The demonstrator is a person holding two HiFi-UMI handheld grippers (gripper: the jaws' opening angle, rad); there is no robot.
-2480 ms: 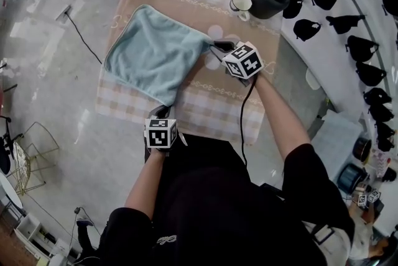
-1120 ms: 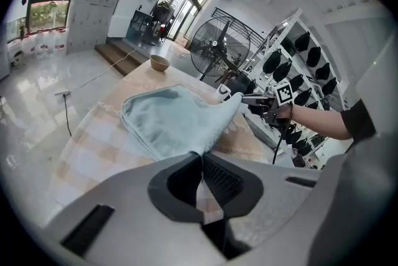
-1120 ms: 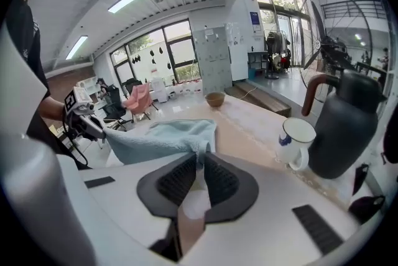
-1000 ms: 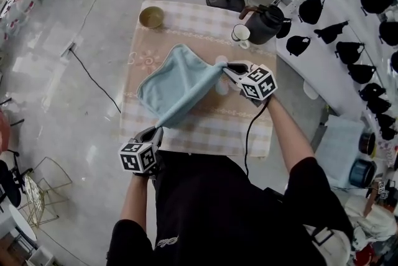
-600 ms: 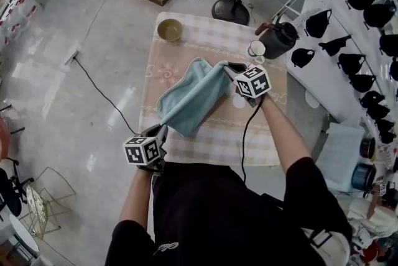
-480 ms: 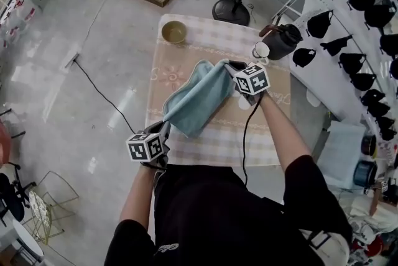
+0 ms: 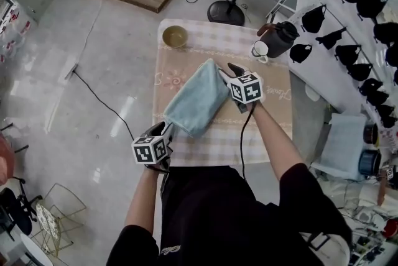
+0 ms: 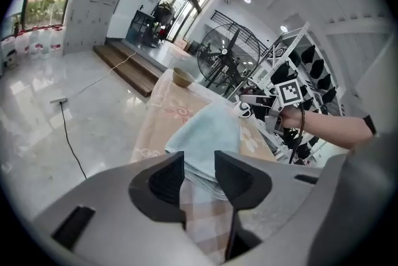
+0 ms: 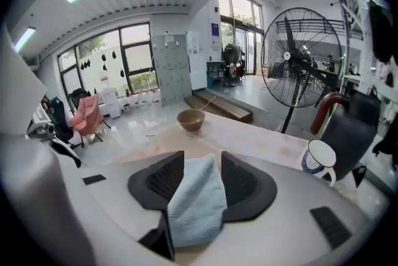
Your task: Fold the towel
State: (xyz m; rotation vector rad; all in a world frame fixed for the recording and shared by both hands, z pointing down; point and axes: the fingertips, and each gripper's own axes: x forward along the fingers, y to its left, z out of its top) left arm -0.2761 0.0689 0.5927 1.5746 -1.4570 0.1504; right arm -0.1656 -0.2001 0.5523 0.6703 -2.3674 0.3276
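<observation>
There is one towel (image 7: 196,97), light blue, and it lies folded over on the middle of the table (image 7: 267,125), slanting from the near left side to the far right side. The left claw (image 8: 199,162) is at the near end of the towel and its jaws are opening. The folded edge shows in the gap between them, but the pads do not press on it. The right claw (image 9: 202,162) is at the far end and its jaws are opening also. A hanging fold of the cloth is between them, loose and not pinched. I judge the towel to be light, soft and limp. It will sag and follow wherever it is pulled, and it cannot break or slip much. For the next fold I think the best hold is at the two corners of one short edge, with all layers pinched together so the lower layer does not drag behind. I count two claws, one towel, one bowl (image 7: 175,36), one mug (image 7: 259,50) and one dark kettle (image 7: 280,38), all on the far part of the table, well apart from the towel.
</observation>
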